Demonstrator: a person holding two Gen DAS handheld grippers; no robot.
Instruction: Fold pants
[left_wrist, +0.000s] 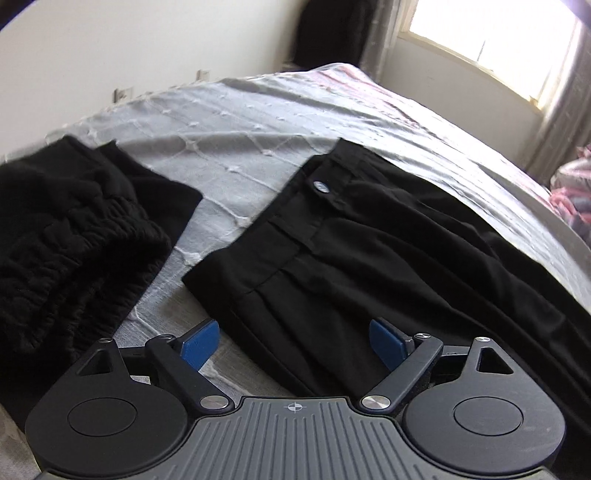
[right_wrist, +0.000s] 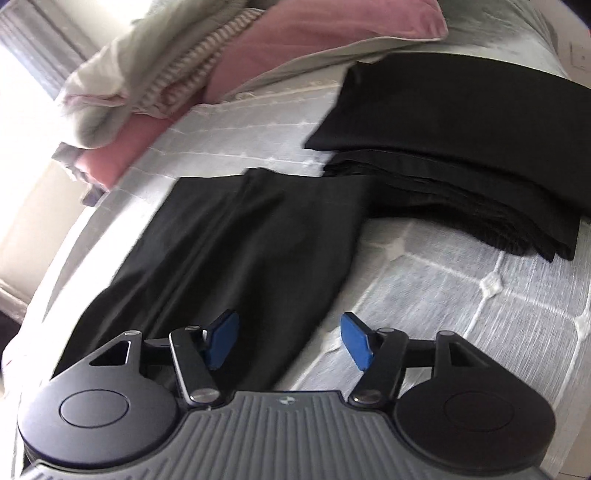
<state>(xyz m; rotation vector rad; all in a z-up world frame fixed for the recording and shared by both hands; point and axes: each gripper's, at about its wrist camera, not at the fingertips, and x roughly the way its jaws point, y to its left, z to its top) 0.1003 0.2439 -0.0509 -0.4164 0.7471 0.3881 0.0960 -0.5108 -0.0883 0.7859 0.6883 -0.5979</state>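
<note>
My left claw (left_wrist: 293, 343) tilts down over the waist end of the black pants (left_wrist: 369, 236), pads spread wide, nothing gripped. The pants lie flat on the bed (left_wrist: 240, 122), beside a crumpled black garment (left_wrist: 74, 221). My right claw (right_wrist: 290, 341) angles down at the pants' leg (right_wrist: 236, 236), pads narrower but apart, not pinching. A folded black stack (right_wrist: 461, 147) sits beyond the leg.

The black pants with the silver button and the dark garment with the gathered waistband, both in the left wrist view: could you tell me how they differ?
The black pants with the silver button are smooth and lie flat and spread out. The dark garment with the gathered waistband is ribbed and lies bunched in a heap. The pants have a flat waistband, the garment a ruched, elastic-looking one. Both are black and rest on the grey quilted bedspread.
</note>
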